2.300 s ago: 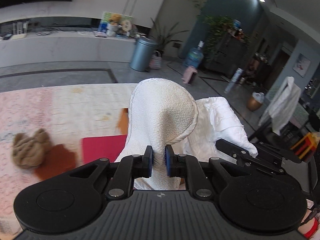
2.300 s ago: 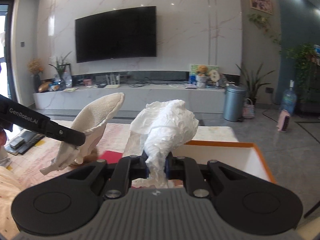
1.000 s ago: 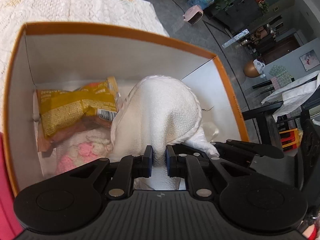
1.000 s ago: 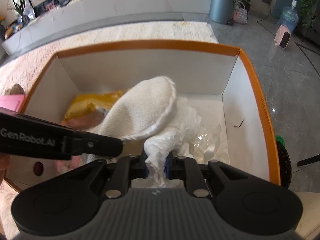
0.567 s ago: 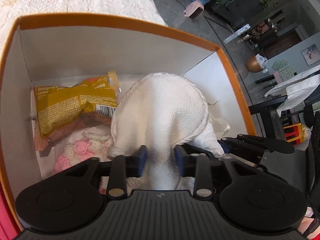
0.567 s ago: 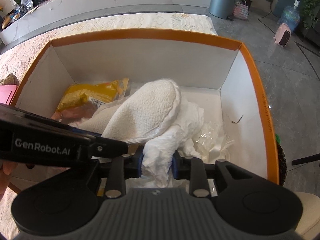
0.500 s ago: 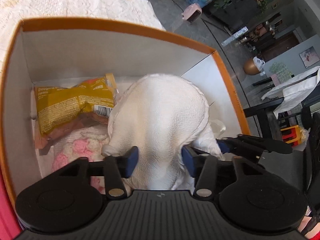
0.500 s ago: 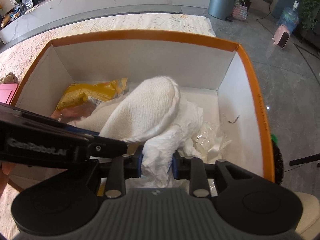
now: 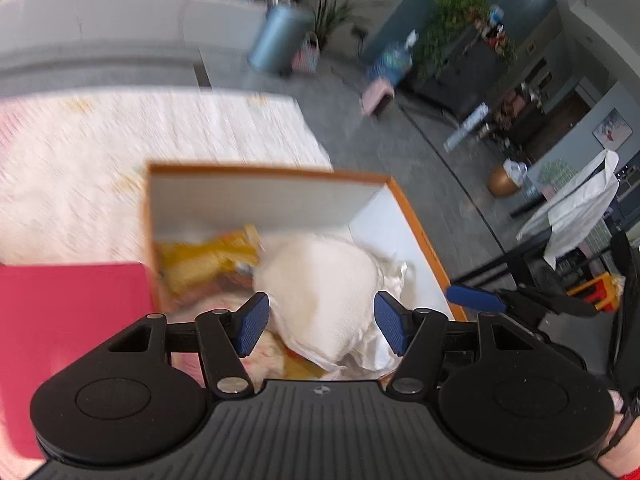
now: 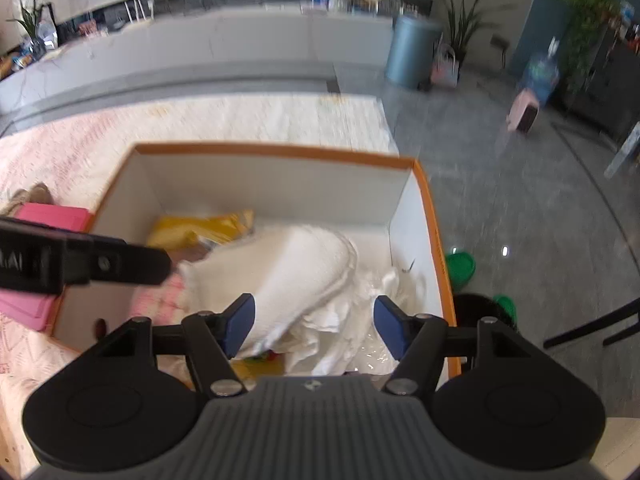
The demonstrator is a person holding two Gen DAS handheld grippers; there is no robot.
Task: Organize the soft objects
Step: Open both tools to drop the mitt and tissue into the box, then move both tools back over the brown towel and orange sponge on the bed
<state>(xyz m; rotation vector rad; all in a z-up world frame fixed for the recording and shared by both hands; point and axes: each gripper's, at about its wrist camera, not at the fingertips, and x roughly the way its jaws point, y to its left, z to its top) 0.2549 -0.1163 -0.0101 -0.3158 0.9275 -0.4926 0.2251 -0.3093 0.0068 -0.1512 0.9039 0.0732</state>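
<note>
Towel (image 10: 304,268), cream, lies inside orange-rimmed box (image 10: 276,150) over crumpled white paper (image 10: 340,332), beside yellow snack bag (image 10: 200,228). Left gripper (image 9: 322,322) and right gripper (image 10: 314,322) above it, jaws opening, empty. Box rests on pale patterned cloth (image 10: 240,116); grey floor (image 10: 520,200) at right lies open. Lettering on the gripper arm is blurred.

The left gripper (image 9: 320,322) hangs above an orange-rimmed box (image 9: 416,224), its blue-padded jaws opening with nothing pressed between them. Below, a white towel (image 9: 324,292) lies in the box beside a yellow snack bag (image 9: 200,260) and crumpled white paper (image 9: 390,276). A red mat (image 9: 68,320) lies just left of the box.
</note>
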